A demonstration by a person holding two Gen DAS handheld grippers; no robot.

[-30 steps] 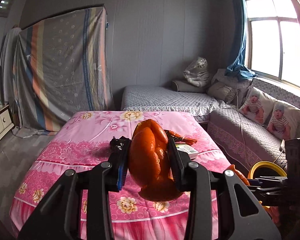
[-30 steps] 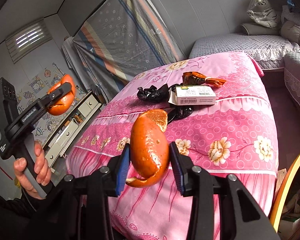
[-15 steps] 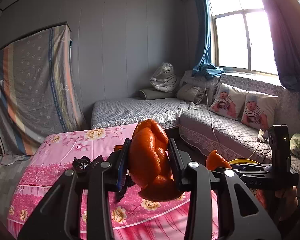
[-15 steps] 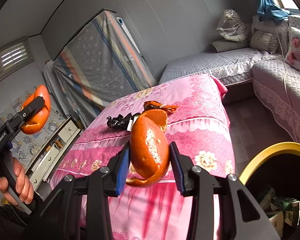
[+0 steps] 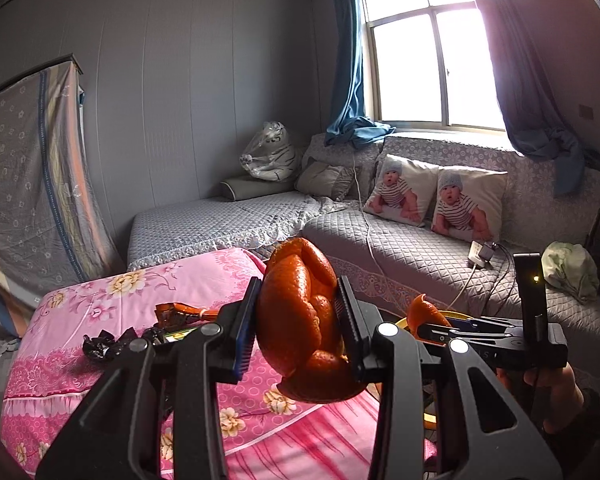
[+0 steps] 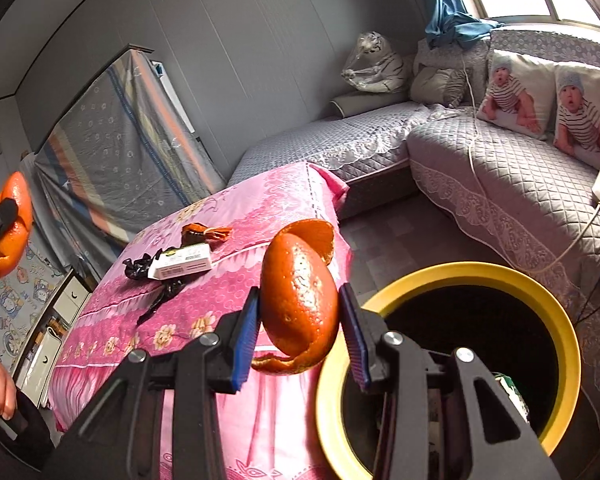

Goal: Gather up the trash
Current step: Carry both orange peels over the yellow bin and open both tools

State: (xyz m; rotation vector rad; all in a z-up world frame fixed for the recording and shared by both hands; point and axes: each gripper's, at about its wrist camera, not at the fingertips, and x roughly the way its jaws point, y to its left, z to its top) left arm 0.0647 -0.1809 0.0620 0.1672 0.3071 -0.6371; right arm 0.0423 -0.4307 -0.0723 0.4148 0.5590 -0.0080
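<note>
My left gripper (image 5: pixel 298 330) is shut on a curled orange peel (image 5: pixel 300 320), held in the air above the pink table's right end. My right gripper (image 6: pixel 300 320) is shut on another orange peel (image 6: pixel 300 300), held just left of the rim of a yellow-rimmed trash bin (image 6: pixel 460 276). The right gripper and its peel (image 5: pixel 424 312) also show in the left wrist view, and the left gripper's peel (image 6: pixel 6 224) shows at the far left of the right wrist view. On the pink floral tablecloth (image 6: pixel 260 208) lie an orange wrapper (image 6: pixel 204 232), a white box (image 6: pixel 182 266) and black wrappers (image 6: pixel 138 268).
The bin holds some trash at its bottom (image 6: pixel 508 388). A grey quilted sofa (image 5: pixel 420 248) with two baby-print cushions (image 5: pixel 436 200) stands to the right under the window, a grey bed (image 5: pixel 220 220) behind the table. A white cabinet (image 6: pixel 56 320) stands left of the table.
Both grippers have swung right, away from the table, each still holding its peel. The yellow bin has come much closer under the right gripper.
</note>
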